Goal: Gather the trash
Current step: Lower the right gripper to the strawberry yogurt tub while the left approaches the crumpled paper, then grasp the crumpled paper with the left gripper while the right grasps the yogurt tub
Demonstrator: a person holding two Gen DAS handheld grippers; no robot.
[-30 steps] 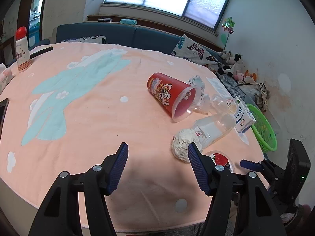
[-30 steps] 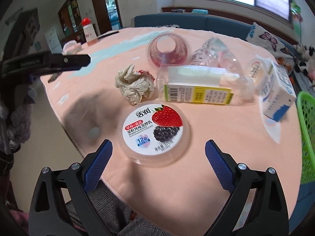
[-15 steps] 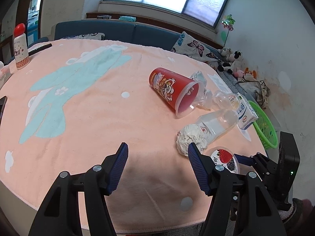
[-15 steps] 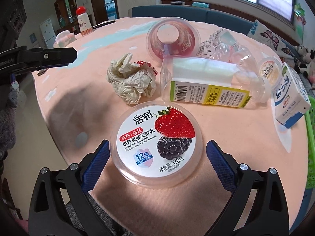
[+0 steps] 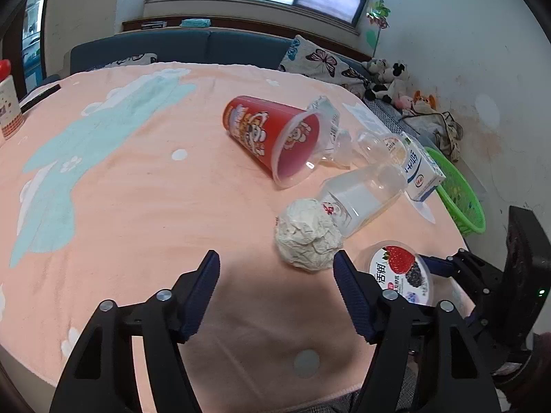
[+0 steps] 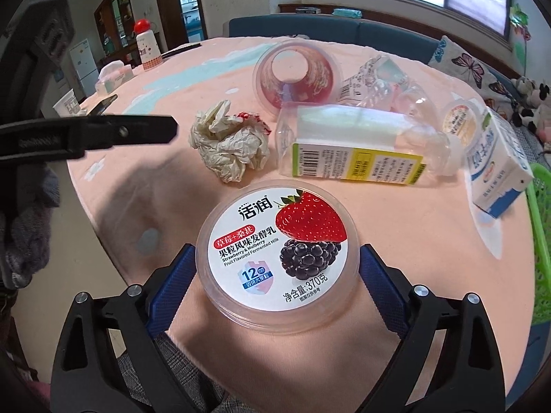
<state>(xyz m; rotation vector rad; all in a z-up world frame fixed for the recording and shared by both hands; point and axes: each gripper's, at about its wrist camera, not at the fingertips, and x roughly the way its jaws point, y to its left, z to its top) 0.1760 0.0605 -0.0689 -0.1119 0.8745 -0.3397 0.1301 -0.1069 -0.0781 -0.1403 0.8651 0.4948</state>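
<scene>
straddling yogurt tub (image 6: 278,251), right hand-held gripper (image 6: 277,272) jaws spread, touching

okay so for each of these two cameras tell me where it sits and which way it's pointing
Left wrist: on the left gripper, over the table's near edge, facing the crumpled paper ball and red cup; its open fingers show.
Right wrist: on the right gripper, facing the yogurt tub between its open fingers.
Shared: tub, paper ball, cup, green basket.
</scene>
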